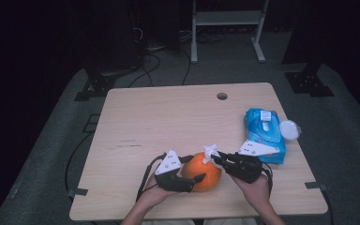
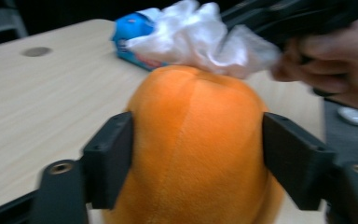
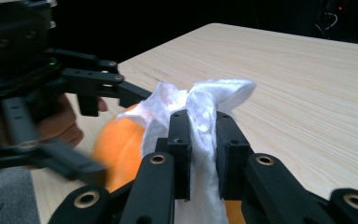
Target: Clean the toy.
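An orange plush ball (image 1: 206, 172) rests on the wooden table (image 1: 159, 122) near its front edge. My left gripper (image 1: 194, 169) reaches in from the left, and its jaws clasp the ball (image 2: 200, 140) on both sides, pads against the plush. A crumpled white wipe (image 1: 210, 151) lies against the top of the ball. My right gripper (image 1: 217, 158) comes in from the right and is shut on that wipe (image 3: 205, 100), which sticks up between its two pads (image 3: 181, 140). The wipe (image 2: 200, 37) touches the ball's crown.
A blue pack of wet wipes (image 1: 264, 131) lies at the table's right edge, with a small round white lid (image 1: 289, 130) beside it. A cable hole (image 1: 222, 96) sits near the far edge. Dark floor, cables and a white rack leg (image 1: 194, 42) lie beyond the table.
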The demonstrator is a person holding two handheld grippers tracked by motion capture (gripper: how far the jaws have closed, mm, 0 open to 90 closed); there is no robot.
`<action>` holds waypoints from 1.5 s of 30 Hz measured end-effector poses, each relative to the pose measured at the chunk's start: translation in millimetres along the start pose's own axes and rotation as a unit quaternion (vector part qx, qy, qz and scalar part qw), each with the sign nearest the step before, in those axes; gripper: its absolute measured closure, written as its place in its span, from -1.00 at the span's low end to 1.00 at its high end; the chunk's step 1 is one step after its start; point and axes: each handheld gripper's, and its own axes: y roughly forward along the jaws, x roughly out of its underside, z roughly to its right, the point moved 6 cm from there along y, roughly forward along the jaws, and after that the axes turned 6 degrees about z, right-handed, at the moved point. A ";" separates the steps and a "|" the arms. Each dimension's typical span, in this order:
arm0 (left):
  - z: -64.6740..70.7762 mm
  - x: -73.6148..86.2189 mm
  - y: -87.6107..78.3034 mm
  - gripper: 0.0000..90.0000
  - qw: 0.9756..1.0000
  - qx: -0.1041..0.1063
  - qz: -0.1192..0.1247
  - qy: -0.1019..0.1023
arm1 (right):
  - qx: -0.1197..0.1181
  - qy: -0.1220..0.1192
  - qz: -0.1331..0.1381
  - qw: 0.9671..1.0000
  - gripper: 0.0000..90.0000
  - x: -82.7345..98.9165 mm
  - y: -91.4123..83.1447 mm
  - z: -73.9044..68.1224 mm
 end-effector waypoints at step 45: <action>-2.7 4.3 4.9 -0.29 0.999 -0.022 0.001 -0.031 | 0.012 -0.023 -0.001 1.000 0.73 0.3 -2.6 -1.6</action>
